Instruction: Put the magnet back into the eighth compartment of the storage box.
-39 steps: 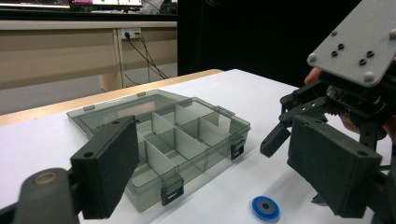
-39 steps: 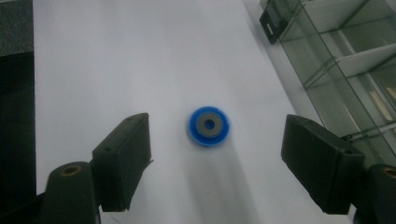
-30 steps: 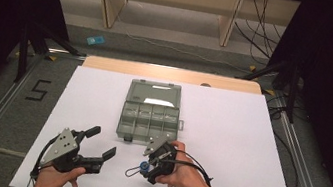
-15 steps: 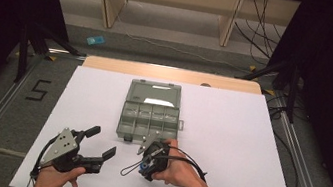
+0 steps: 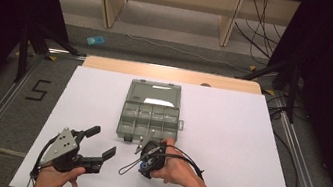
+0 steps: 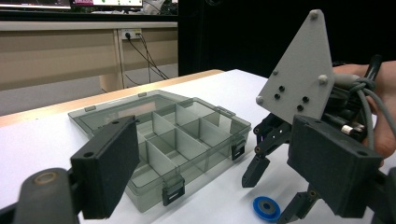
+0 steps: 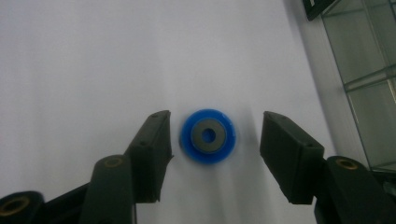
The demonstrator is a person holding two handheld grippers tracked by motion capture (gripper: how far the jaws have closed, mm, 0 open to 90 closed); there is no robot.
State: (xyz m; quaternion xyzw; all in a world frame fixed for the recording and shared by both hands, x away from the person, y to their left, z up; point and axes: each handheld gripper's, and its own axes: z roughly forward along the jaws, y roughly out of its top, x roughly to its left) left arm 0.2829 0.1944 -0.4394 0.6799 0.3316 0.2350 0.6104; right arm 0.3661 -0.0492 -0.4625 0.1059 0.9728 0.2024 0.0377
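Note:
A small blue disc [image 7: 208,136] with a grey ring at its centre lies flat on the white table. My right gripper [image 7: 215,140] points down over it, open, with one jaw on each side of the disc and neither touching it. In the left gripper view the disc [image 6: 266,208] sits under the right gripper [image 6: 274,196]. From above, the right gripper [image 5: 145,161] is just in front of the clear compartment box [image 5: 150,116]. My left gripper [image 5: 102,142] hovers open at the front left, holding nothing, its jaws [image 6: 219,172] aimed toward the box [image 6: 173,140].
The box's lid [image 5: 155,92] lies open flat behind its several compartments, which look empty. White table surface [image 5: 237,145] spreads wide to the right and left. A wooden strip [image 5: 172,74] runs along the far edge. A box corner [image 7: 369,70] shows at the right.
The right hand and its gripper have shifted slightly left, in front of the box. The left gripper has stayed put.

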